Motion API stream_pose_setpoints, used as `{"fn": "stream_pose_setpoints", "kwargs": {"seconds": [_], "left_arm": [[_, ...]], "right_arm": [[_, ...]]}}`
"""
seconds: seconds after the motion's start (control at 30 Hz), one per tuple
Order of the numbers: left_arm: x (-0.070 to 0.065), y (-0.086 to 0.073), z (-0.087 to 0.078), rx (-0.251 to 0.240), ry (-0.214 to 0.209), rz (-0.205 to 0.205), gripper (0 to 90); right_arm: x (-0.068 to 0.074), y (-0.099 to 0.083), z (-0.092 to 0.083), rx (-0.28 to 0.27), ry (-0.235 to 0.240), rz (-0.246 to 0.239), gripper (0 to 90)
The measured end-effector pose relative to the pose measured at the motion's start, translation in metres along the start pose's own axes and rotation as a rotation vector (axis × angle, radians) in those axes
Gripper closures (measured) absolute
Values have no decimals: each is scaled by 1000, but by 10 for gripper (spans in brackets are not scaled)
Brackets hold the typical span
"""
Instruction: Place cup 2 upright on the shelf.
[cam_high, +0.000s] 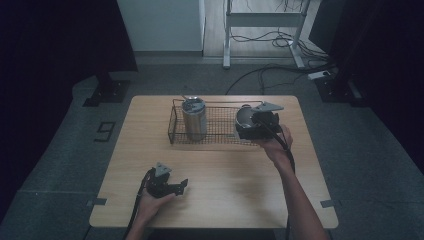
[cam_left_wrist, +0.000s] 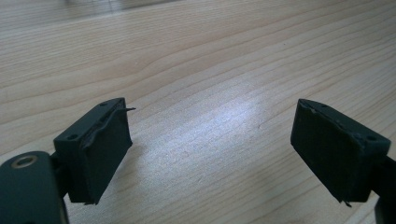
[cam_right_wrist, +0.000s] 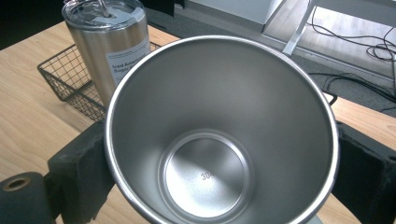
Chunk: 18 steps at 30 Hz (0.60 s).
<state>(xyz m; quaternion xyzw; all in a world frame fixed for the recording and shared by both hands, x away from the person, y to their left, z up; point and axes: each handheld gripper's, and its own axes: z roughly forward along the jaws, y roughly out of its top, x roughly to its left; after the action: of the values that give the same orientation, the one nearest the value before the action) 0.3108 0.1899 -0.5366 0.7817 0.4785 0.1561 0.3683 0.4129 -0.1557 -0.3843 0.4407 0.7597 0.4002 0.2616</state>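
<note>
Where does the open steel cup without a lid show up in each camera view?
High view: the open steel cup sits right of centre, at the wire basket's right end, under the right claw.
Left gripper view: bare wooden table between open jaws; no cup here.
Right gripper view: the cup is centre frame, seen from above, jaws on either side.
Shared landmark: the lidded steel tumbler standing in the black wire basket.

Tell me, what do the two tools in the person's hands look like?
Both tools, the left tool and the right tool, are black with a grey three-cornered plate on top. Each has two blocky black jaws with flat pads and trails a black cable. The forearms are bare, no sleeves.
</note>
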Motion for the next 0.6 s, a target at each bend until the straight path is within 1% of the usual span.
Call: {"fn": "stream_pose_setpoints", "kwargs": {"seconds": [0.27,0.33,0.4,0.6], "left_arm": [[1,0,-1,-4,-2,-3,123],[1,0,-1,-3,-3,-3,123],[1,0,-1,-3,-4,-3,123],[1,0,-1,-3,-4,-2,123]], "right_arm": [[-4,6,7,8,-6,8,65],[-5,8,10,17,-19,-2,65],[-5,9,13,27,-22,-5,65],[-6,10,18,28,-20,-8,65]]}}
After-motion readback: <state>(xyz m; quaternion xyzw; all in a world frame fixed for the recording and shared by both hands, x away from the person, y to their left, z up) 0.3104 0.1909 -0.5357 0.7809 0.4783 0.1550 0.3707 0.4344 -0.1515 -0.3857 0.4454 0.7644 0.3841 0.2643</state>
